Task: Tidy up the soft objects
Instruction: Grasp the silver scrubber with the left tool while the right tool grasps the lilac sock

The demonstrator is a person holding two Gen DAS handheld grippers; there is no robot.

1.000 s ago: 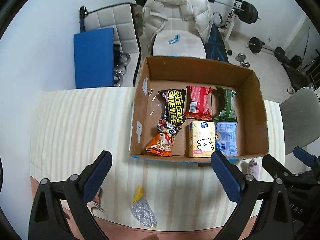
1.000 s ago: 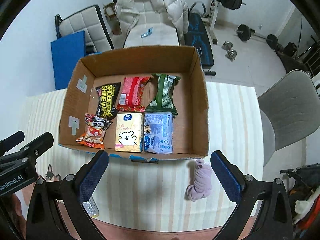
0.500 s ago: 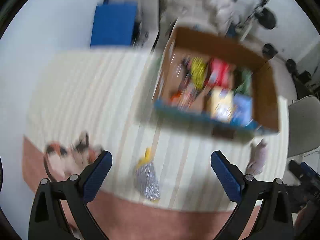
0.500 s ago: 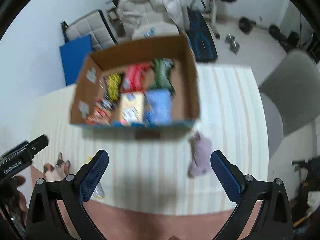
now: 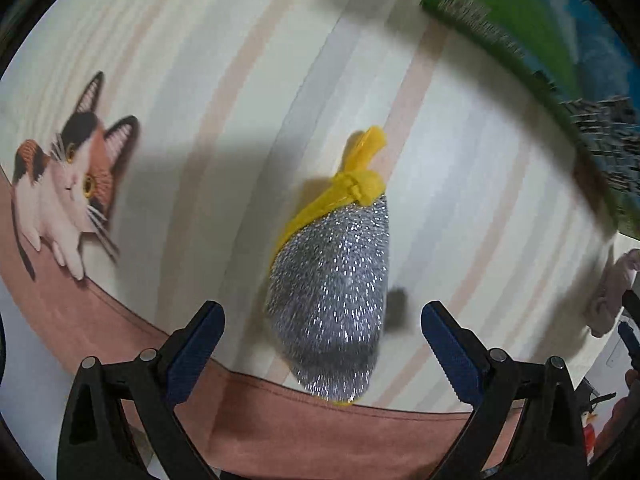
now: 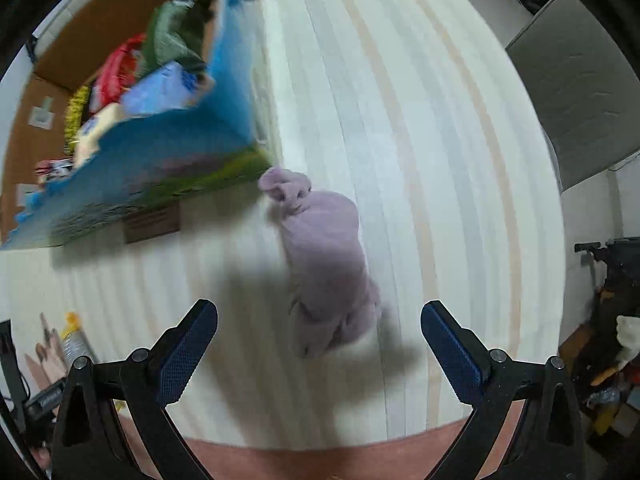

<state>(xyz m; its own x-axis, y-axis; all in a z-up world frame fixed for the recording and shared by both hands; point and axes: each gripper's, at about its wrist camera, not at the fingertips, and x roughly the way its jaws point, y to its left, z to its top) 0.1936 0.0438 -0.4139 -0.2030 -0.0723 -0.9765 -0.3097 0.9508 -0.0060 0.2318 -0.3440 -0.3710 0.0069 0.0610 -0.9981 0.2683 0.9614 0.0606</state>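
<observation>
A silver glittery scrubber with a yellow tie (image 5: 332, 292) lies on the striped tablecloth, between the fingers of my open left gripper (image 5: 320, 334), close below it. A rolled lilac cloth (image 6: 324, 264) lies on the cloth between the fingers of my open right gripper (image 6: 320, 334). It also shows at the far right of the left wrist view (image 5: 612, 292). The scrubber shows small at the left of the right wrist view (image 6: 74, 340). The cardboard box (image 6: 132, 184) with several soft packets stands just beyond the lilac cloth.
A cat picture (image 5: 64, 196) is printed on the tablecloth left of the scrubber. The box's printed side (image 5: 552, 52) is at the upper right of the left wrist view. A grey chair (image 6: 572, 80) stands beyond the table's right edge. The table's pink front edge (image 5: 280, 420) is near.
Both grippers have dropped from high above the table to close over it. The left is now around the scrubber and the right around the lilac cloth. Both stay open.
</observation>
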